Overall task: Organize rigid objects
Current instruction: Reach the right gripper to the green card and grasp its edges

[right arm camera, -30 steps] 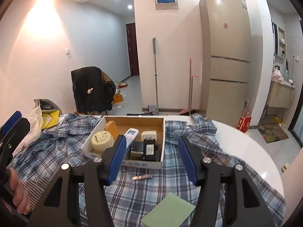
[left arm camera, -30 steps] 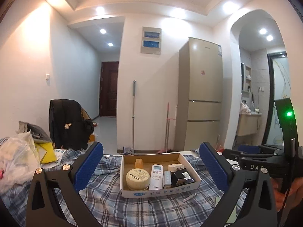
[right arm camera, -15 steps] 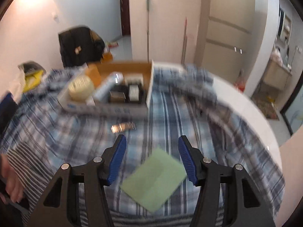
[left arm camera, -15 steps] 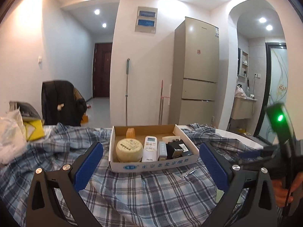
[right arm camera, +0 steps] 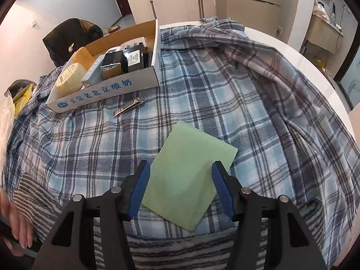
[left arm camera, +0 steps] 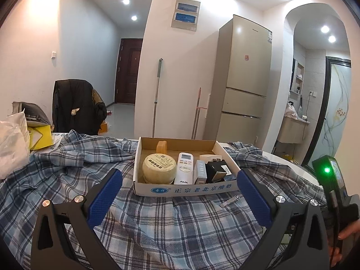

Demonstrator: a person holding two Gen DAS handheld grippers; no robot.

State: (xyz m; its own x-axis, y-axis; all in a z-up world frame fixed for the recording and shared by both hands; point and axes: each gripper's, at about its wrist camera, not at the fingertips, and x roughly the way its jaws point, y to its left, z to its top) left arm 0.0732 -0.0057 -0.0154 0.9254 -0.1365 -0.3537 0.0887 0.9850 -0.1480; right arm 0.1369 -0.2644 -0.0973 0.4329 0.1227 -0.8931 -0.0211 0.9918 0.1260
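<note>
Right wrist view: right claw point(right arm camera: 181, 186) is hanging open, straddling the green card point(right arm camera: 189, 175) lying flat, nearer us than the cardboard box point(right arm camera: 126, 83); it should lower squarely before pinching an edge.

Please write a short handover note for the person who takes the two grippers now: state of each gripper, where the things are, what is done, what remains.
Left gripper: open, empty, facing the cardboard box.
Right gripper: open, empty, jaws on both sides above the green card, no grip.
Done: round tin, remote and small boxes already lie in the box.
Left: green card and nail clipper lie on the plaid cloth outside the box; probably both go in.
</note>
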